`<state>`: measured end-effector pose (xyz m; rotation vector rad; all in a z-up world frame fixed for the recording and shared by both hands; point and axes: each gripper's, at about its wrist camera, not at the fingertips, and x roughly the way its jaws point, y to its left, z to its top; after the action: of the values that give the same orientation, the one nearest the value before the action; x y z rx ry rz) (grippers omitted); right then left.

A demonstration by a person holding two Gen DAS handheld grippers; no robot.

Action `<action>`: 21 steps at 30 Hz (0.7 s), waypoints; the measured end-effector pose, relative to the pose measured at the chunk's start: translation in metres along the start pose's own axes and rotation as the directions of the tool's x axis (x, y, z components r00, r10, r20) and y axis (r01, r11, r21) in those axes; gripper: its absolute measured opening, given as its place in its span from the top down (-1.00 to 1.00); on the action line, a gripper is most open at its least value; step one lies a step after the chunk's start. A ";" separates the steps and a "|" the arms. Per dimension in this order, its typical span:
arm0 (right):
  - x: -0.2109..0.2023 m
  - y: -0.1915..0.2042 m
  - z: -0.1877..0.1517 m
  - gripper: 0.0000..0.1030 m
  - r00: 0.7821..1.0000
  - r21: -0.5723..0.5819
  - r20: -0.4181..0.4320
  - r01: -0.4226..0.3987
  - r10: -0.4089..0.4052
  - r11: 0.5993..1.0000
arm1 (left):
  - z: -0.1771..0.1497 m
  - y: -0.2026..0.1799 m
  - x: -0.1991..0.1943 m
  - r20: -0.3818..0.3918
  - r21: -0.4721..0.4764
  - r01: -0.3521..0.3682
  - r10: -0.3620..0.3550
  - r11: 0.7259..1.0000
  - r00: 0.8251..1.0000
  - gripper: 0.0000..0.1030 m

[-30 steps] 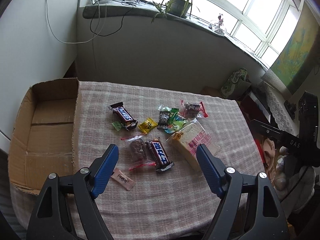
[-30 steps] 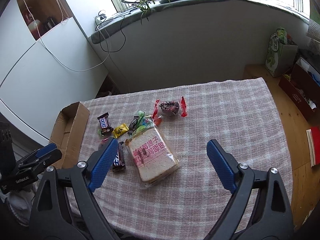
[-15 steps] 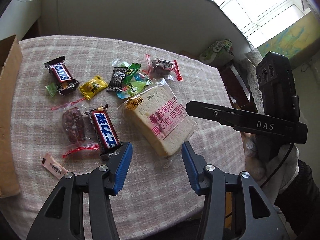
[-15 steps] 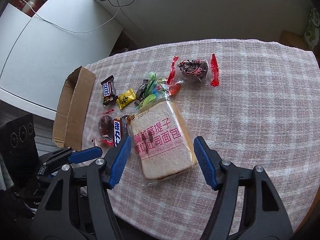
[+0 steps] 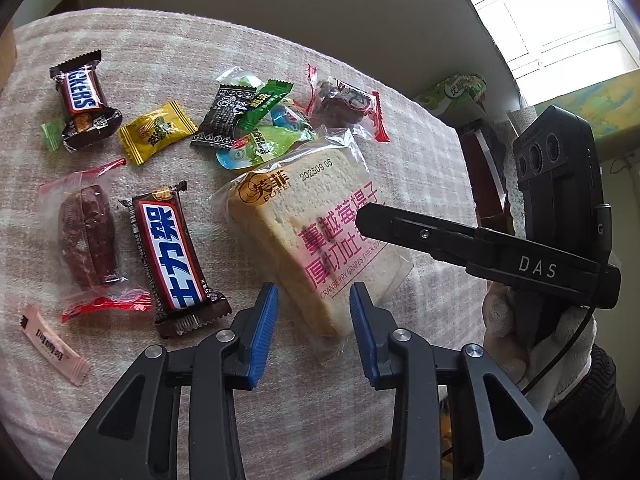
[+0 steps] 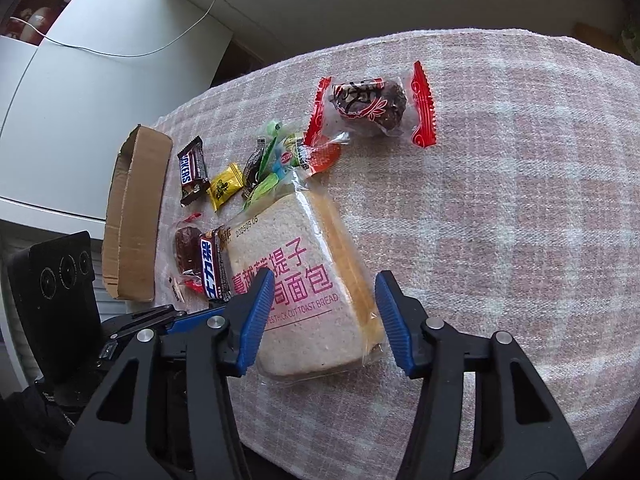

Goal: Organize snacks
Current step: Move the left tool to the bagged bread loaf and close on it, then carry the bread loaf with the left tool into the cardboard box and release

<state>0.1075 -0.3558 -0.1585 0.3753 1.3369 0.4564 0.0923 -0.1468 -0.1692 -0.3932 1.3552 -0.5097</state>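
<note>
A clear-wrapped slice of toast bread (image 5: pixel 304 224) with pink lettering lies on the checked cloth (image 6: pixel 500 200). My left gripper (image 5: pixel 314 320) straddles its near corner, jaws closing, blue pads not pressing on it. My right gripper (image 6: pixel 324 312) hangs over the bread's (image 6: pixel 304 280) near end, jaws closing with the slice between them and a gap at the pads. One of its black fingers (image 5: pixel 420 236) crosses the bread in the left wrist view. Left of the bread lie a Snickers bar (image 5: pixel 172 256), a red-wrapped brown snack (image 5: pixel 88 240) and a pink sachet (image 5: pixel 52 348).
Farther back lie a small Snickers (image 5: pixel 82 100), a yellow candy (image 5: pixel 156 132), a heap of green and black packets (image 5: pixel 248 120) and a red-ended cake packet (image 6: pixel 372 108). An open cardboard box (image 6: pixel 132 216) stands at the cloth's left edge. A gloved hand (image 5: pixel 520 332) holds the right gripper.
Both grippers have dropped toward the table and tilted down over the bread. Their jaws have narrowed a lot, from wide apart to either side of the slice.
</note>
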 end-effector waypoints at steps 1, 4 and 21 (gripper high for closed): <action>0.001 0.000 0.000 0.07 1.000 0.006 -0.004 -0.013 0.013 1.000 | 0.000 0.000 0.002 -0.003 0.003 -0.002 0.002 1.000 1.000 0.40; 0.002 0.000 -0.001 0.09 1.000 0.017 -0.013 -0.024 0.024 1.000 | 0.002 -0.002 0.008 -0.003 0.011 -0.004 0.004 1.000 1.000 0.38; -0.001 0.014 -0.011 0.13 1.000 0.057 -0.008 -0.020 0.021 0.998 | 0.003 -0.009 -0.015 0.077 0.051 -0.042 0.038 0.998 0.996 0.35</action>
<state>0.0954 -0.3439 -0.1527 0.4348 1.3574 0.4380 0.0917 -0.1460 -0.1510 -0.3380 1.2717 -0.4918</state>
